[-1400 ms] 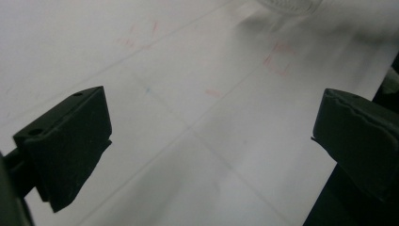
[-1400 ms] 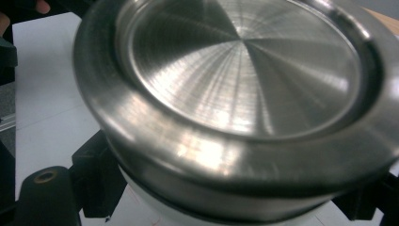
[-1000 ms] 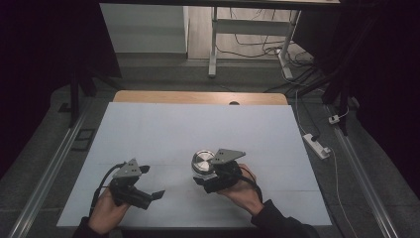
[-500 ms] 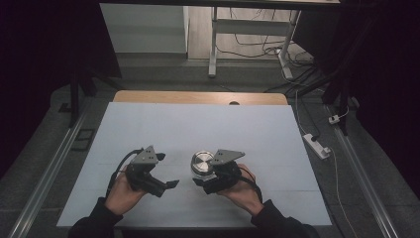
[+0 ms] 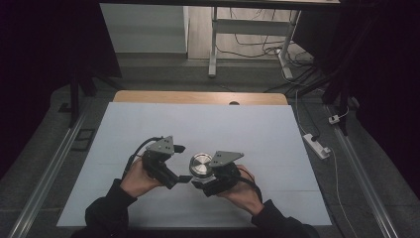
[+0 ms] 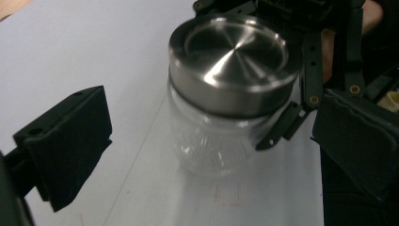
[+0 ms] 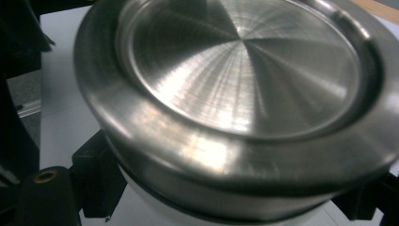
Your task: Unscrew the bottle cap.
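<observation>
The desk point(image 5: 148, 124), covered in a pale sheet, carries a clear glass jar point(image 6: 211, 146) that stands upright near its front edge, between the two hands. The right tool point(image 5: 198, 182) is clamped on the jar's body just below the brushed steel lid point(image 5: 200, 165), probably to steady the jar so the lid can be worked. The left tool point(image 5: 181, 163), jaws standing apart and empty, faces the lid from just beside it. Compared with a second ago, the left tool has moved in from the left toward the jar; the right tool and jar are unmoved.
</observation>
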The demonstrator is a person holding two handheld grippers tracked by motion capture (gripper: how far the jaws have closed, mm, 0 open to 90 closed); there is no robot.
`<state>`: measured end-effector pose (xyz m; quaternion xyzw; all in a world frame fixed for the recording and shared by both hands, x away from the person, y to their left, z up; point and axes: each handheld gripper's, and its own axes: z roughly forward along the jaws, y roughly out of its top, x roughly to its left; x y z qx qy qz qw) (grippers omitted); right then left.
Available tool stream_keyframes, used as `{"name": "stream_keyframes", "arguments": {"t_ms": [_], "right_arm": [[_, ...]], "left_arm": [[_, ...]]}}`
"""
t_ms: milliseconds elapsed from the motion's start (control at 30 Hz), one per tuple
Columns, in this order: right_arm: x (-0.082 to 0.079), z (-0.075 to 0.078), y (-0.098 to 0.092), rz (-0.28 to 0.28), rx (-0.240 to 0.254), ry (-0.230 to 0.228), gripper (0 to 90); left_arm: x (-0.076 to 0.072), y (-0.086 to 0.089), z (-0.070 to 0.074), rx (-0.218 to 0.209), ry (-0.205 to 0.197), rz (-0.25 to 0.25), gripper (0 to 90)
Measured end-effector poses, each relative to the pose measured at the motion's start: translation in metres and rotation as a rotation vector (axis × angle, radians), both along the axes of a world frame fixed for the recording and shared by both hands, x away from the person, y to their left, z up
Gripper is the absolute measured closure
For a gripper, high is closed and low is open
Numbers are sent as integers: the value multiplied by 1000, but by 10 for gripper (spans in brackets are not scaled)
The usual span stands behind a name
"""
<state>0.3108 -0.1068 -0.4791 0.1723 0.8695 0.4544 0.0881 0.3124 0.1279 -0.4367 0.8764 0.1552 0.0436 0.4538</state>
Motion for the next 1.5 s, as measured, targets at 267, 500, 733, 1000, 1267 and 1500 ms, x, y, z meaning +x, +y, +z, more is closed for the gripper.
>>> {"name": "stream_keyframes", "arguments": {"t_ms": [267,500,733,1000,1267,1500], "right_arm": [[-4,-1,4,69,-7,14,144],[-8,-1,7,141,-6,20,144],[-9,-1,8,143,-16,10,144],[-3,-1,4,12,-12,12,144],[-1,-2,1,-85,-14,-7,144],[1,0,-3,-46,10,5,144]], "left_arm": [[10,-14,-1,-22,25,-150,39],[11,-18,-2,-48,35,-259,103],[6,-20,-1,-37,7,-217,201],[-4,-36,0,-24,1,46,202],[-16,-54,3,22,-55,202,195],[-5,-26,14,-6,-20,62,26]]}}
